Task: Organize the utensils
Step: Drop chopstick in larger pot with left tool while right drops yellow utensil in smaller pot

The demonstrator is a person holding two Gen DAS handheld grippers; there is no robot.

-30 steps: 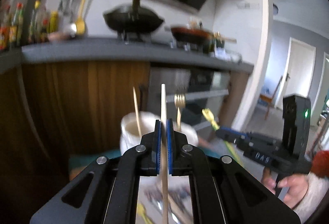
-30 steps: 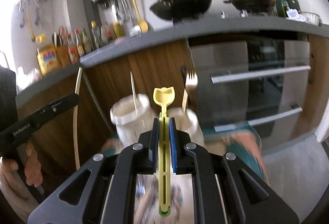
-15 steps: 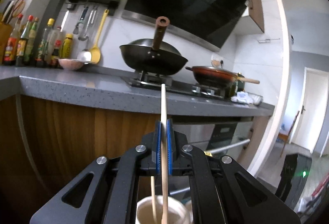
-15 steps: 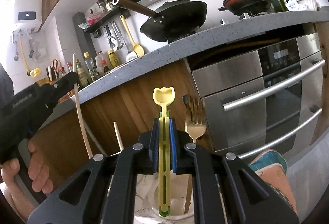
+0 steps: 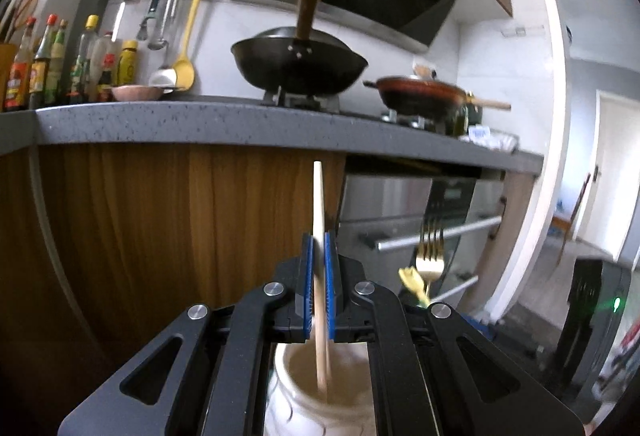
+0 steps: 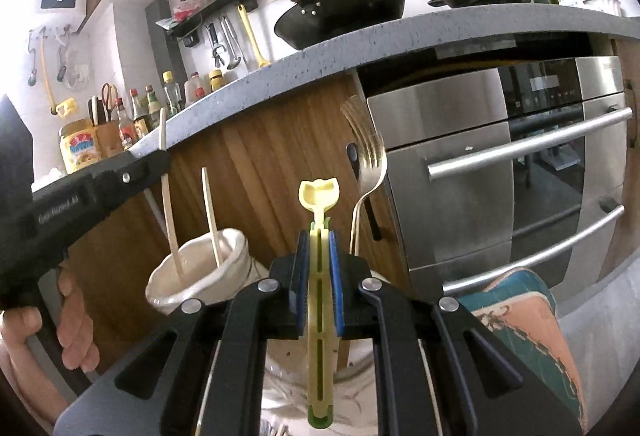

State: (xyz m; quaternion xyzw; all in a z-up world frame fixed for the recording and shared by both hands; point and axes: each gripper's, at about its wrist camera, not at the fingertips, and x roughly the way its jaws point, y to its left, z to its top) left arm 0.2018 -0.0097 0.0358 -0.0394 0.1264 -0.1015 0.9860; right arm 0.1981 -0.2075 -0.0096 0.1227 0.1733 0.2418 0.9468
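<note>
A: Left gripper is pinched on a pale wooden chopstick, held upright at mid-length, lower end down inside the cream ceramic jar. Looks light, stiff and smooth; likely to pivot between the pads if bumped.

B: Right gripper is clamped on a slotted yellow-green plastic utensil, its scalloped tip up, over a second holder. A gold metal fork stands just beside it. A second chopstick leans in the jar, glazed and probably chippable.

A: Mid-shaft holds seem right.
</note>
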